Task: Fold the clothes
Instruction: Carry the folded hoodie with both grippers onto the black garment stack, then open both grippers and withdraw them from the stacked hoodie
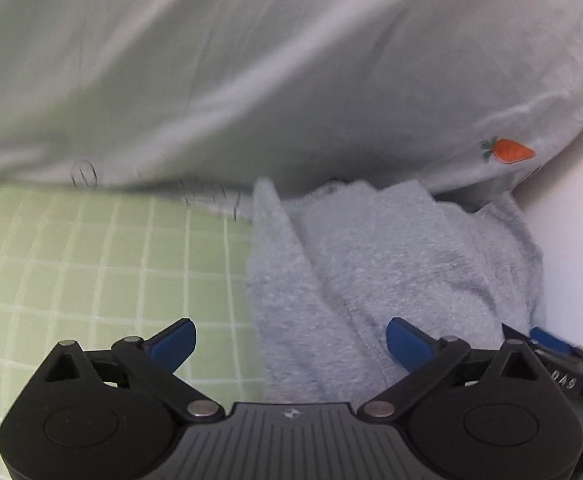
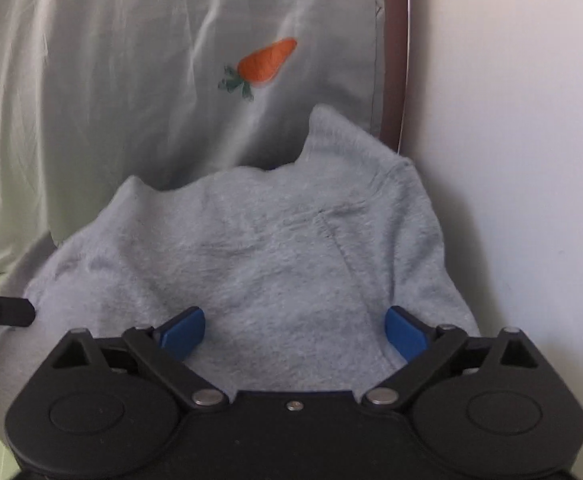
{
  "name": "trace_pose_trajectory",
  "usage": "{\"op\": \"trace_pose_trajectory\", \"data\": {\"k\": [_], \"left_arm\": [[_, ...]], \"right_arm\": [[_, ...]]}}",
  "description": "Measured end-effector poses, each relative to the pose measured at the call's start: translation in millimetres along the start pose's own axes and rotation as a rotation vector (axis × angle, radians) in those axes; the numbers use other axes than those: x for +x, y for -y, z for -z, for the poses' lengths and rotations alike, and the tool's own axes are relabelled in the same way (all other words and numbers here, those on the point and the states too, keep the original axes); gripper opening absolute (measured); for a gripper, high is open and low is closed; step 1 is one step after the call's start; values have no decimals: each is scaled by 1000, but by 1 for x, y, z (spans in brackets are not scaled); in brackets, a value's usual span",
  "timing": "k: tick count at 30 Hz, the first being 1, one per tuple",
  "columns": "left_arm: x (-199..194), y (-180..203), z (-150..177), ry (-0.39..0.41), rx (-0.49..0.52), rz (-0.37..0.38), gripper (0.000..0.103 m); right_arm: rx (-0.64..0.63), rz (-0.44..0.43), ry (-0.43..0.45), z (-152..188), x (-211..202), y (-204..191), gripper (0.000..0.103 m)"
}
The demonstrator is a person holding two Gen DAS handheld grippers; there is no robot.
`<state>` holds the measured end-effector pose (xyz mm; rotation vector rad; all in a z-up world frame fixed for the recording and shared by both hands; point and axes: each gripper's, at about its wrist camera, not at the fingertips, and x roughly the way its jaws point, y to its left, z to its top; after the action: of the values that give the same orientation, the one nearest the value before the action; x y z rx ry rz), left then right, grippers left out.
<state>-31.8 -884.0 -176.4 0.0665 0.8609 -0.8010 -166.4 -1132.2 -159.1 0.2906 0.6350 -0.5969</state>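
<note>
A light grey fleece garment (image 1: 371, 264) lies bunched on the bed against a pale pillow; it also fills the middle of the right wrist view (image 2: 275, 256). My left gripper (image 1: 289, 340) is open, its blue pads spread over the garment's left edge and the green sheet, holding nothing. My right gripper (image 2: 295, 330) is open just above the garment's near part, holding nothing. The right gripper's edge shows at the far right of the left wrist view (image 1: 559, 360). A tip of the left gripper shows at the left of the right wrist view (image 2: 7, 312).
A pale pillow (image 1: 251, 72) with an orange carrot patch (image 1: 509, 150) stands behind the garment; it also shows in the right wrist view (image 2: 131, 92). A green checked sheet (image 1: 91, 264) lies to the left. A white wall (image 2: 511, 160) borders the right.
</note>
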Motion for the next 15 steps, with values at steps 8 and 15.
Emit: {"op": "trace_pose_trajectory", "data": {"k": [8,15], "left_arm": [[-95,16,24,208,-10,42,103],[-175,37,45,237,98,62,103]], "right_arm": [[37,21,85,9,-79,-20,103],[158,-72,104,46,-173,-45,103]]}}
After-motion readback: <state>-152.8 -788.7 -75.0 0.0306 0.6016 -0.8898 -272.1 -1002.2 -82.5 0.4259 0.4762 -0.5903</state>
